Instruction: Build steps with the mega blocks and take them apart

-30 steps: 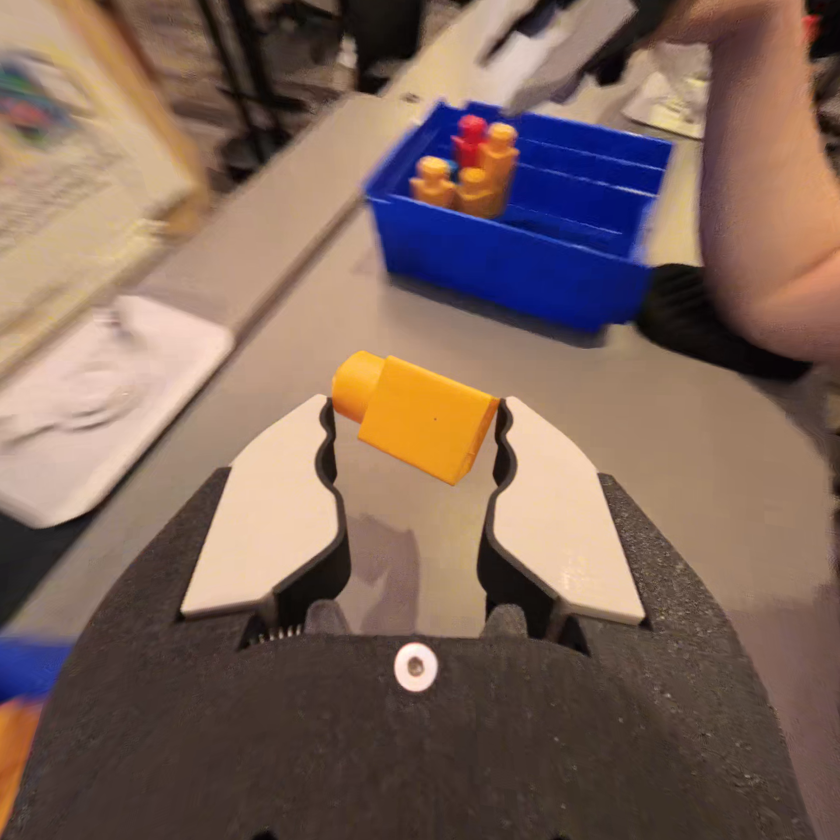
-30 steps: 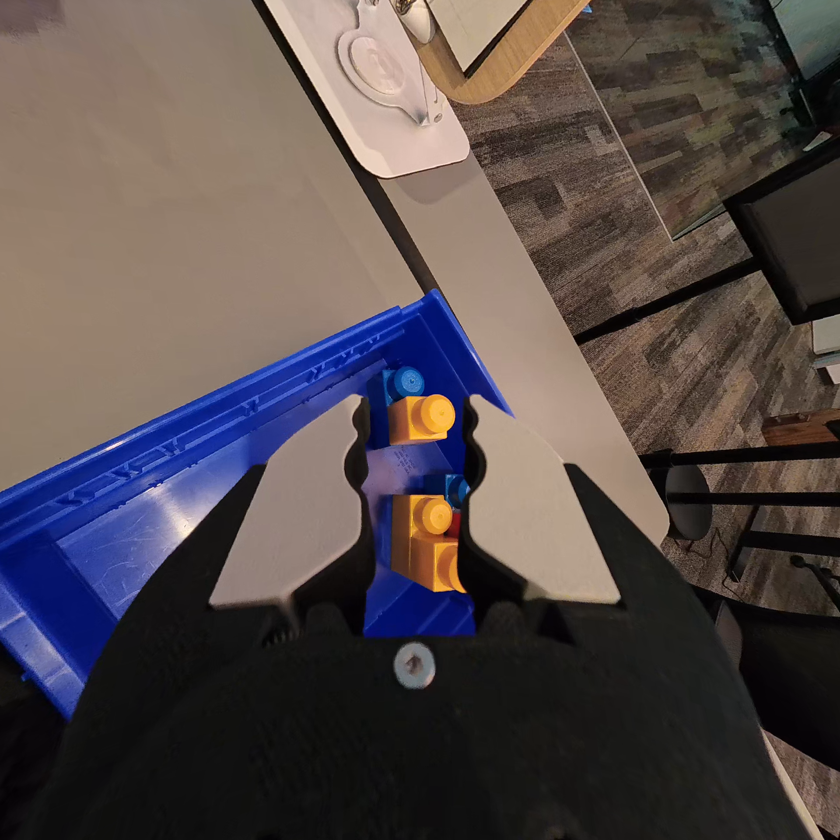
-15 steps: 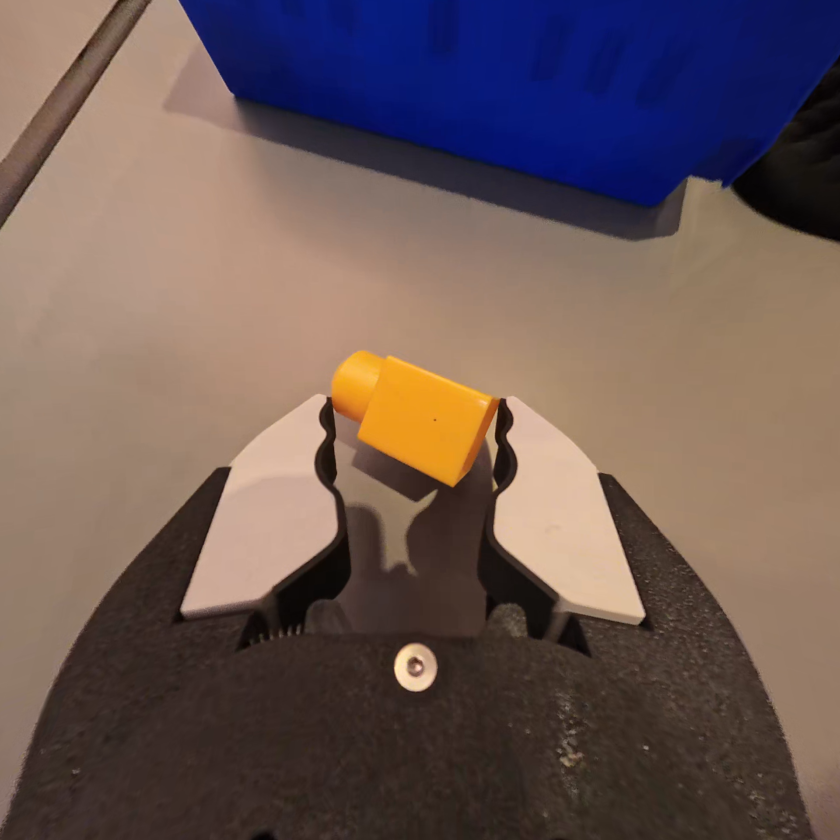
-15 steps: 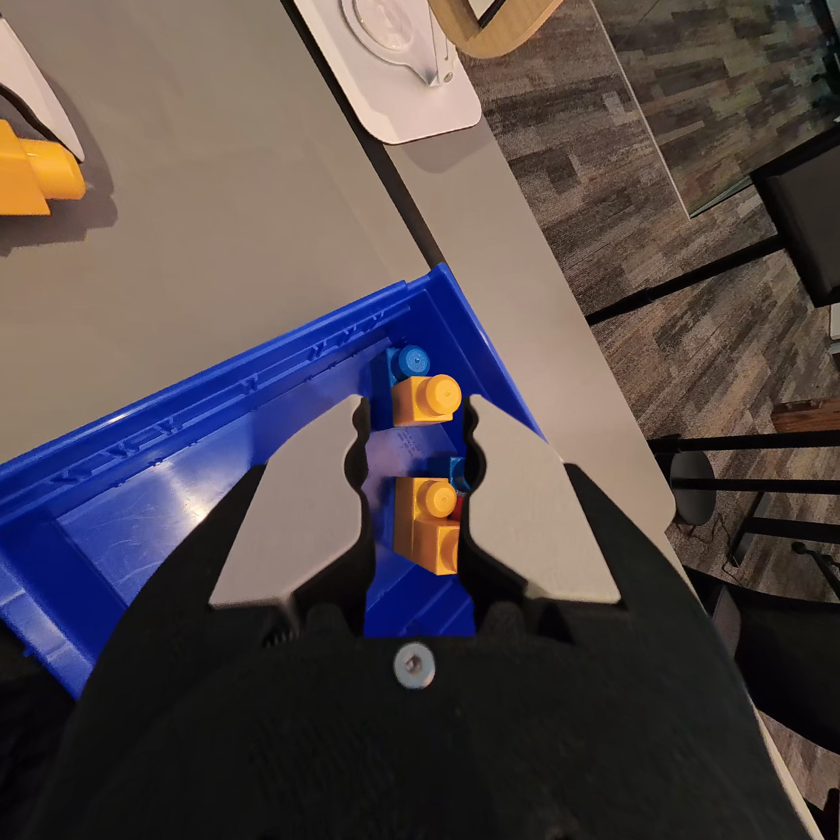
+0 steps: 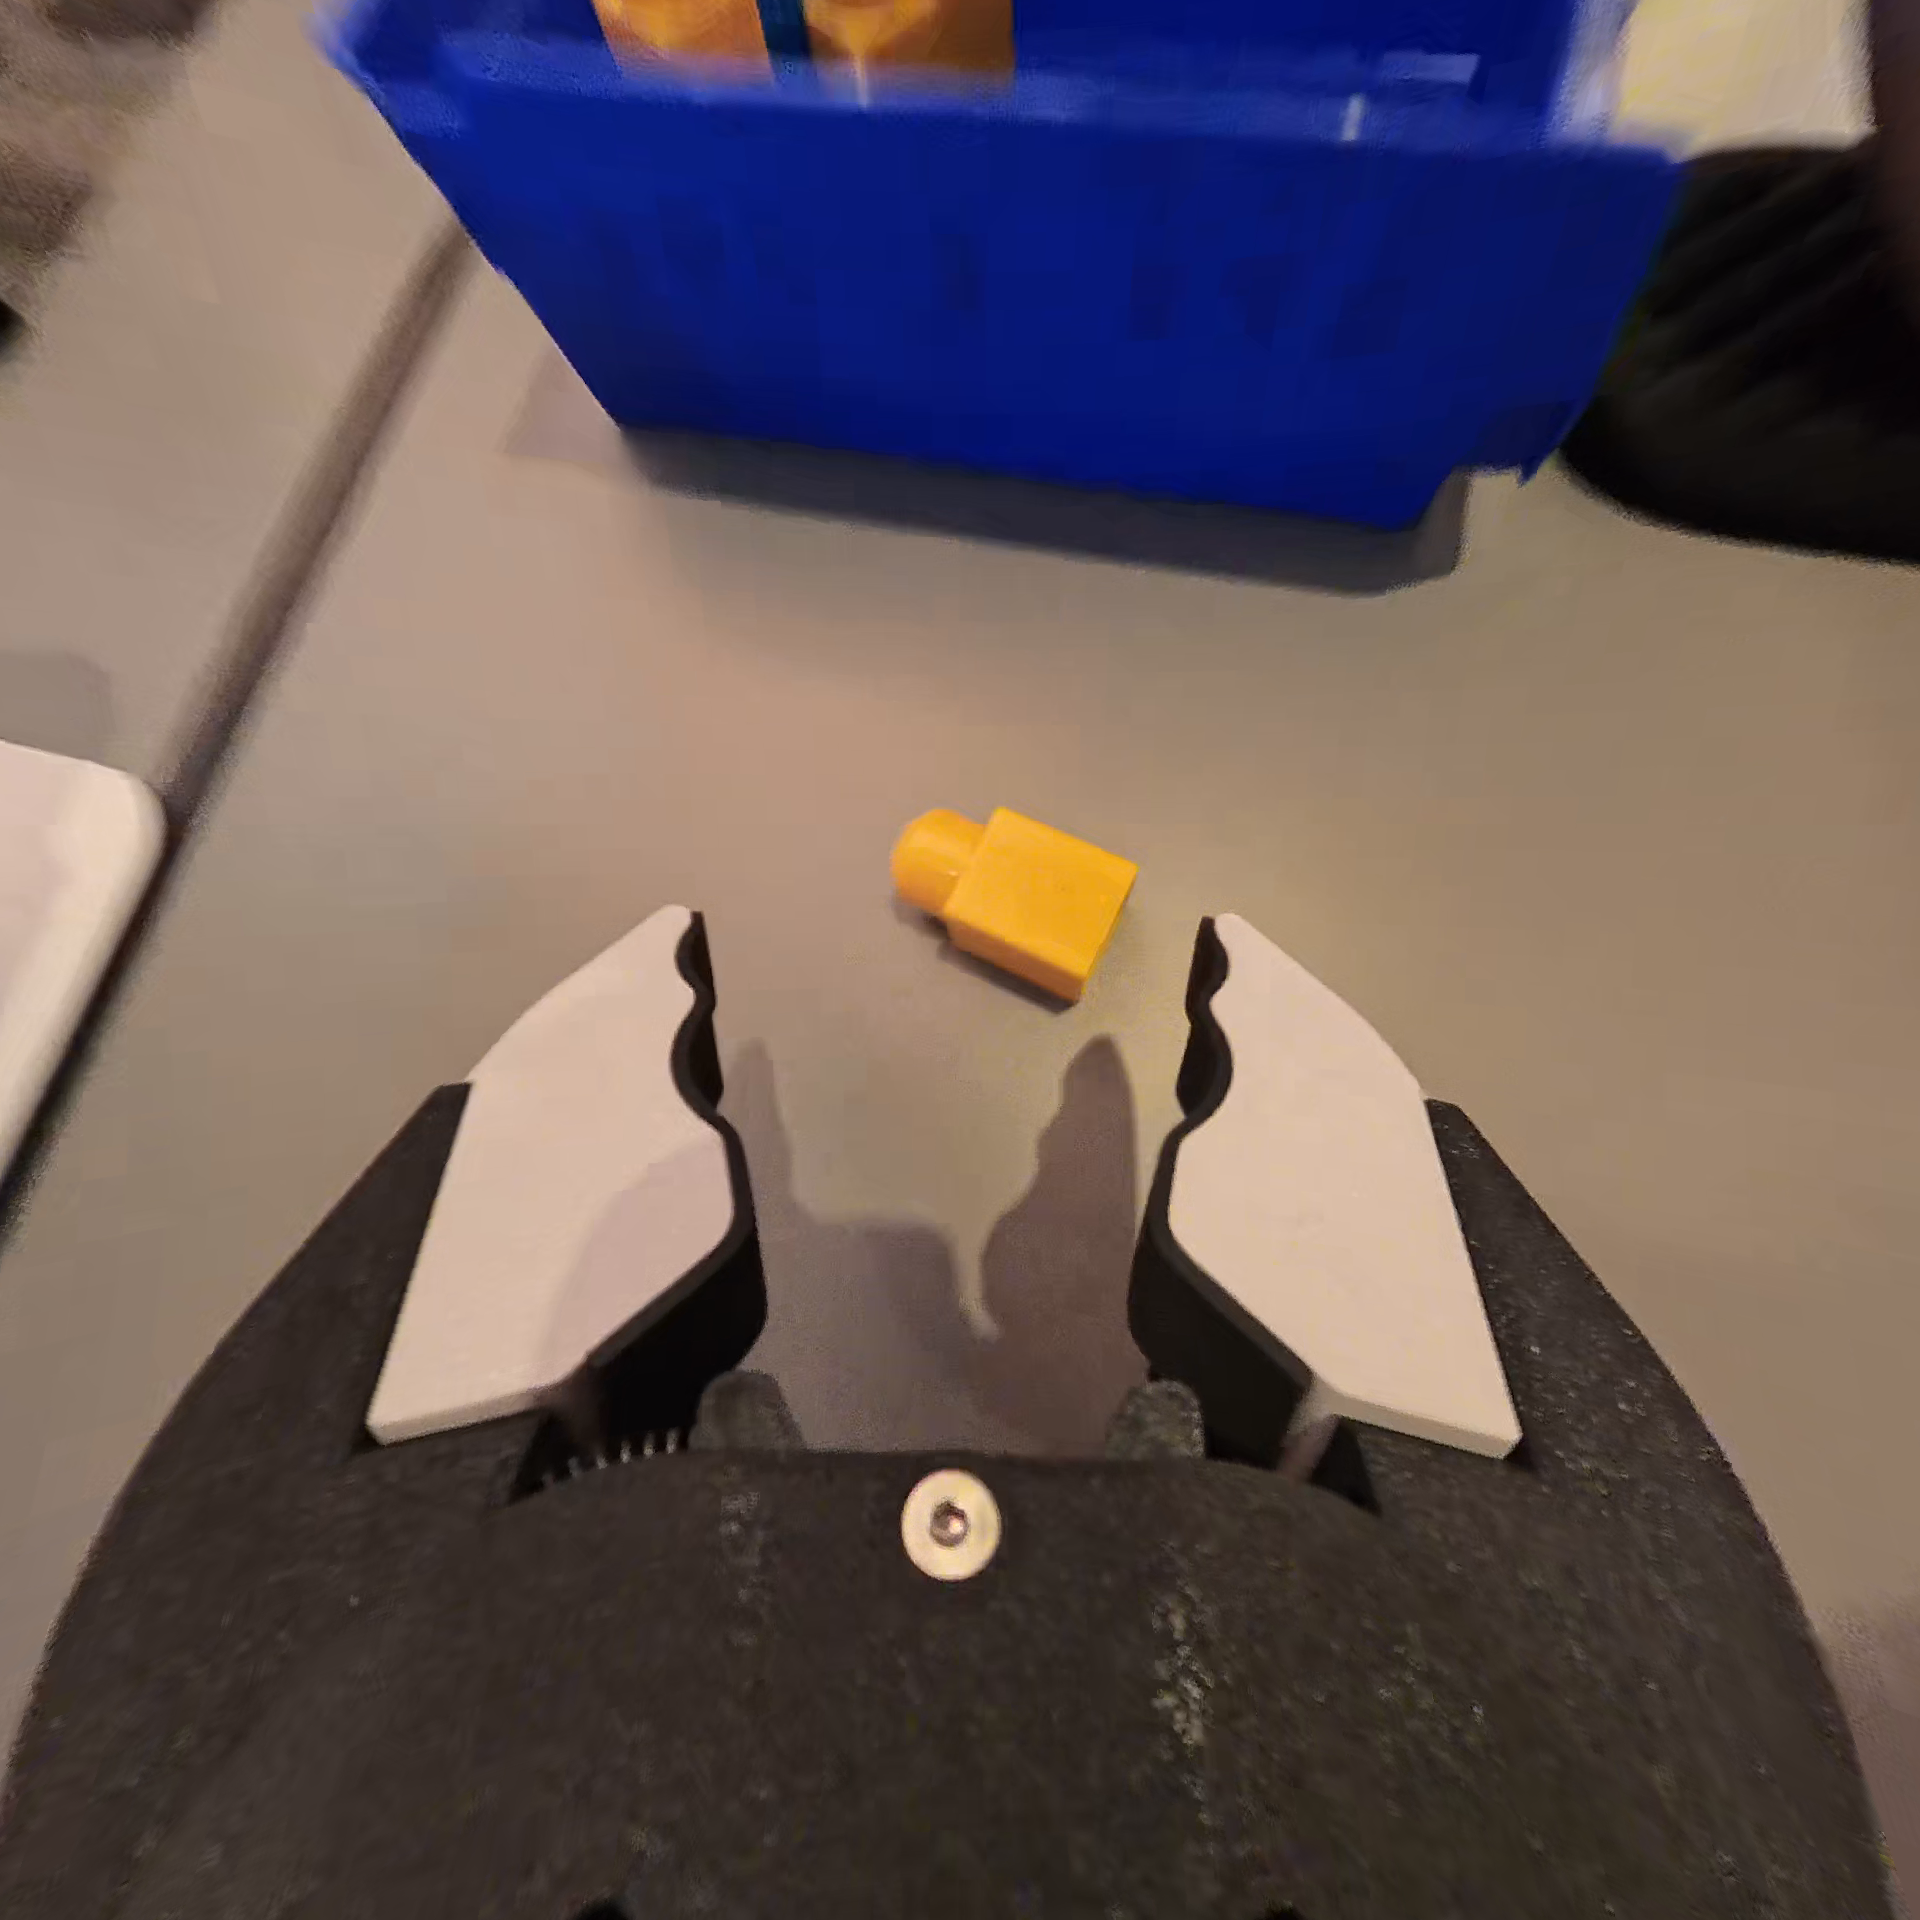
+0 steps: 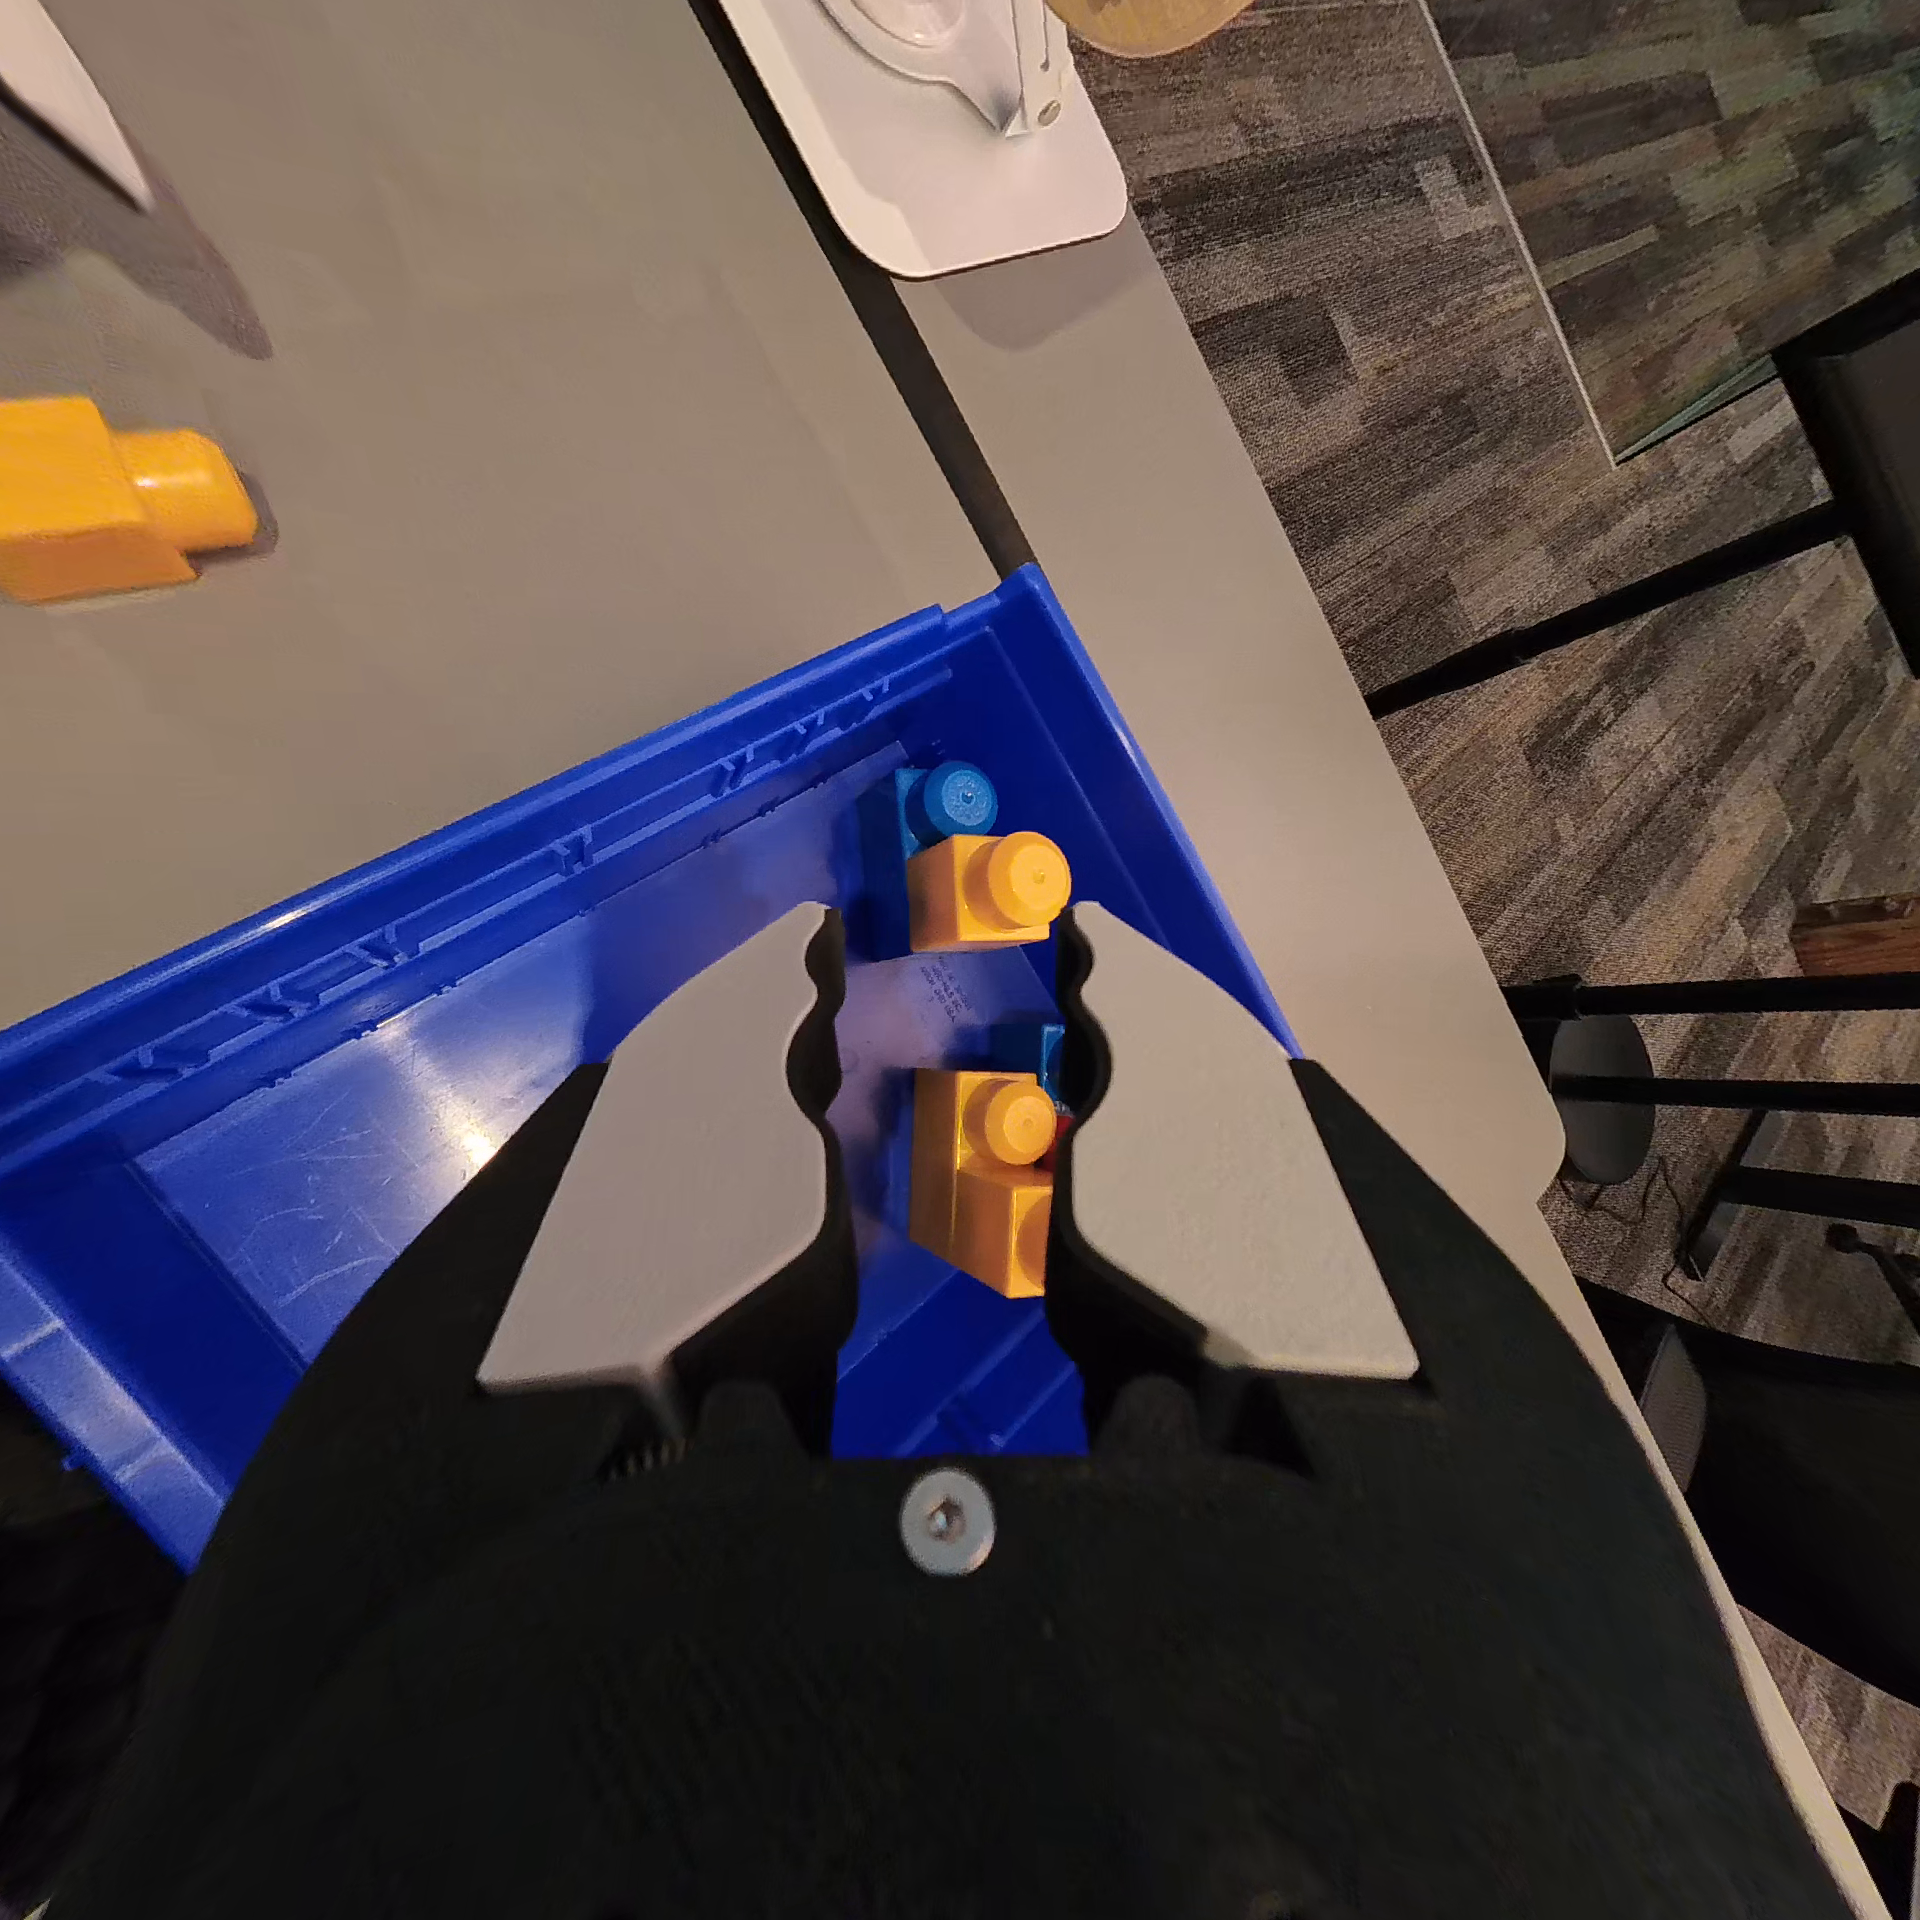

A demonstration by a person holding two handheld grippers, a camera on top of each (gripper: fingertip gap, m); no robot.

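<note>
Left wrist view: you are backing your left gripper [image 5: 951, 971], jaws now spread, off the just-released orange single-stud plastic block [image 5: 1016, 902] lying on the grey table [image 5: 1455, 831]; your right gripper [image 6: 940, 971] is hovering parted and empty over the blue plastic bin [image 6: 312, 1132], so building is only starting.

A single block [image 5: 1013, 902] lies on the table [image 5: 1455, 831] before the bin [image 5: 1039, 312]; more blocks [image 6: 985, 891] stand inside the bin.
</note>
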